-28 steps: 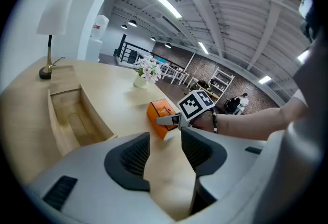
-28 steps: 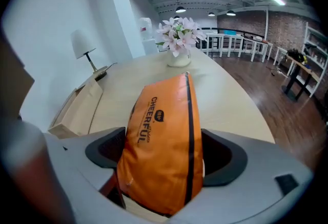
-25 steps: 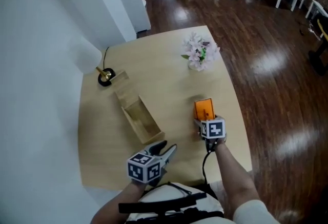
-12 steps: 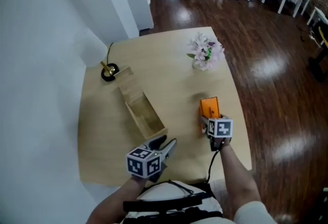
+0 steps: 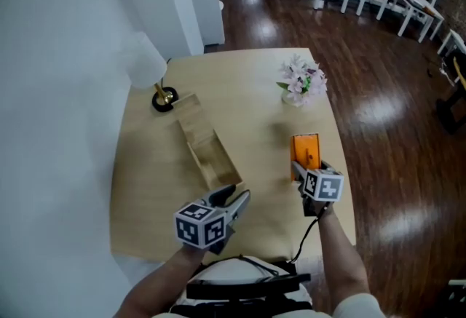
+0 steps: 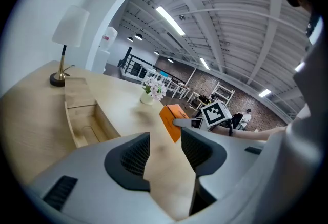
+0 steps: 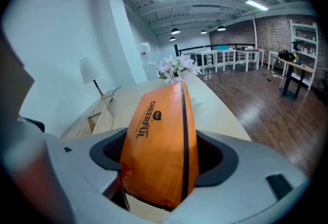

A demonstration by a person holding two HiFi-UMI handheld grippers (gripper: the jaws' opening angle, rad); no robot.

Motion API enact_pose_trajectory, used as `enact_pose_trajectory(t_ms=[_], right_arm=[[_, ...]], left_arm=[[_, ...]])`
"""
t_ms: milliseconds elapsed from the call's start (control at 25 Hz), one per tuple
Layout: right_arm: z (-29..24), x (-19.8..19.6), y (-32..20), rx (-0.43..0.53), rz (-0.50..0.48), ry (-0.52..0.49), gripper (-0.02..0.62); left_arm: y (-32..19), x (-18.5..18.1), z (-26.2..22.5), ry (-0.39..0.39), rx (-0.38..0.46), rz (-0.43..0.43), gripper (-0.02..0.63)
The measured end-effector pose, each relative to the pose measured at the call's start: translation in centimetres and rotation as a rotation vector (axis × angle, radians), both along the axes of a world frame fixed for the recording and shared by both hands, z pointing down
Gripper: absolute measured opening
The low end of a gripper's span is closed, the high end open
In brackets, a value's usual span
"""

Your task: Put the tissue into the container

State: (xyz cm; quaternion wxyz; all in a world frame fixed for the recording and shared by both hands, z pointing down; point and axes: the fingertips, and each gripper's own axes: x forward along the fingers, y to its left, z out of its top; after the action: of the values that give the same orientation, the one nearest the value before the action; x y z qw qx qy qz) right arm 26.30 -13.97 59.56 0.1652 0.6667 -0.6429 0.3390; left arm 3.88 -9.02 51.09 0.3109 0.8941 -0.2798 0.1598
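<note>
An orange tissue pack (image 5: 305, 153) lies on the wooden table (image 5: 247, 98) near its right edge. My right gripper (image 5: 307, 167) is at the pack's near end, its jaws closing. In the right gripper view the pack (image 7: 161, 141) fills the gap and both pads touch its sides. The container, an open wooden box (image 5: 211, 156) with its lid laid flat behind it, sits left of the pack. My left gripper (image 5: 237, 200) hovers near the table's front edge, just below the box, open with only bare table between its fingers (image 6: 130, 159).
A white-shaded lamp (image 5: 156, 80) on a brass base stands at the back left. A vase of pale flowers (image 5: 301, 81) stands at the back right, beyond the pack. Dark wood floor (image 5: 393, 127) lies past the table's right edge.
The head view has shifted, so everything sits a little lower and to the right. My right gripper has stayed at the pack's near end. The left gripper has hardly moved.
</note>
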Motion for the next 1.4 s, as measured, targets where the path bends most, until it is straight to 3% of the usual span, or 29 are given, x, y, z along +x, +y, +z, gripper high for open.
enact_pose_trajectory(t_ms=[360,720,1040,1400], right_arm=[[-6.4,-4.4,-2.4,0.127,-0.060,0.003,0.383],[-10.8,-11.9,-5.2,0.200,-0.187,-0.008,0.383],[-10.1,-19.7,-7.3,0.175,-0.315,-0.030,0.382],[-4.3,-27.0,-8.2,0.047,-0.459,-0.048,0.382]], left_arm=[[-1.7,-3.9,-4.0,0.073,0.054,-0.069,0.195],[-3.3,-8.9,-6.6,0.072,0.121,-0.148,0.195],[-4.1,-14.4,-5.7,0.053,0.107,-0.252,0.195],[-2.7,-17.6,-3.3,0.053,0.046,-0.319,0.195]])
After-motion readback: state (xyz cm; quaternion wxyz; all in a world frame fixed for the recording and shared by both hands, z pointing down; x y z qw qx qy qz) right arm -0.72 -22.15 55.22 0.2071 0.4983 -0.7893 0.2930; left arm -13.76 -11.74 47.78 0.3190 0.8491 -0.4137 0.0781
